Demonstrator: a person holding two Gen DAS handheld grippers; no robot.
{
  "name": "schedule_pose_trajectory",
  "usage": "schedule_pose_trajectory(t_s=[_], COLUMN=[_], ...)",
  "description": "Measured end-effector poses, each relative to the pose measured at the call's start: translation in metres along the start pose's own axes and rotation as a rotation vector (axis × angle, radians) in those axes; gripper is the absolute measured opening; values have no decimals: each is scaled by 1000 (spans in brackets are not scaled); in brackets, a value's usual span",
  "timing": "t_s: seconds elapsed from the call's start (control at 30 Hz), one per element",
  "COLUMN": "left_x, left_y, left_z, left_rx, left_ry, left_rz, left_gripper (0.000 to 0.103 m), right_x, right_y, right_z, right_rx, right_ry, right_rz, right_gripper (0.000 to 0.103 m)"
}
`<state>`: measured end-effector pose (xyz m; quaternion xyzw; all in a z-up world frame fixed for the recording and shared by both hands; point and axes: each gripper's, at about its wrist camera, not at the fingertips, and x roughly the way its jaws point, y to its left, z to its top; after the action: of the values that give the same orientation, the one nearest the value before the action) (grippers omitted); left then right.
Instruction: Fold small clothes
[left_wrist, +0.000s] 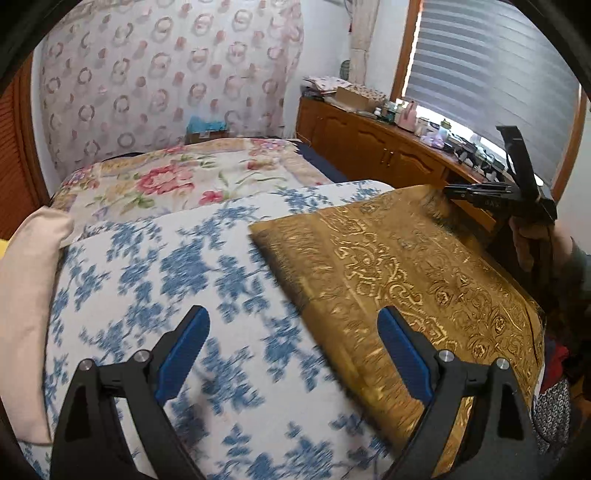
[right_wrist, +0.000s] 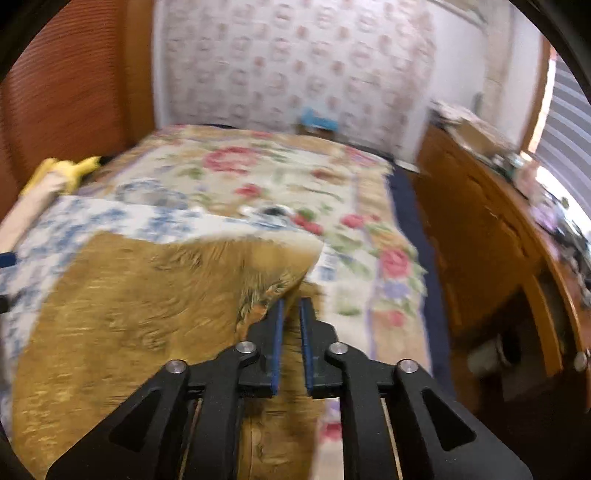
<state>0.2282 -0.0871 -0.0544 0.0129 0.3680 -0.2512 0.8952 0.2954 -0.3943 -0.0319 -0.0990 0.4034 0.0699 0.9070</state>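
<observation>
While the gold cloth (left_wrist: 399, 280) lies on the blue-flowered quilt (left_wrist: 177, 280) on the bed (right_wrist: 295, 184), the right gripper (right_wrist: 291, 314) pinches its far corner and holds it raised. Spread wide, the left gripper (left_wrist: 293, 332) hovers over the cloth's near edge, one finger above the quilt, the other above the cloth.

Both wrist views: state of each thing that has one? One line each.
left gripper: open, empty, above the bedding.
right gripper: shut on the gold cloth's far corner.
gold cloth: spread over the blue floral sheet, pinched corner raised, not yet folded.
blue floral sheet: laid on the bed under the cloth.
window blind: lowered.
cabinet doors: closed.
</observation>
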Motion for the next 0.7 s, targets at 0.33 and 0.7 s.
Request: schedule_pose_trajectory(t_s=[0.33,0.7], left_x=[37,51], left_y=[-26,-35], left_z=[-3,-13], left_rx=[66,82], left_ry=[96,151], left_rz=[12,28], left_gripper=[94,94], right_x=[-14,17], right_y=[-15,13], right_z=[-16,-31], right_rx=[80,-6], right_ry=[-18,96], right_rz=[98,133], right_gripper=[32,39])
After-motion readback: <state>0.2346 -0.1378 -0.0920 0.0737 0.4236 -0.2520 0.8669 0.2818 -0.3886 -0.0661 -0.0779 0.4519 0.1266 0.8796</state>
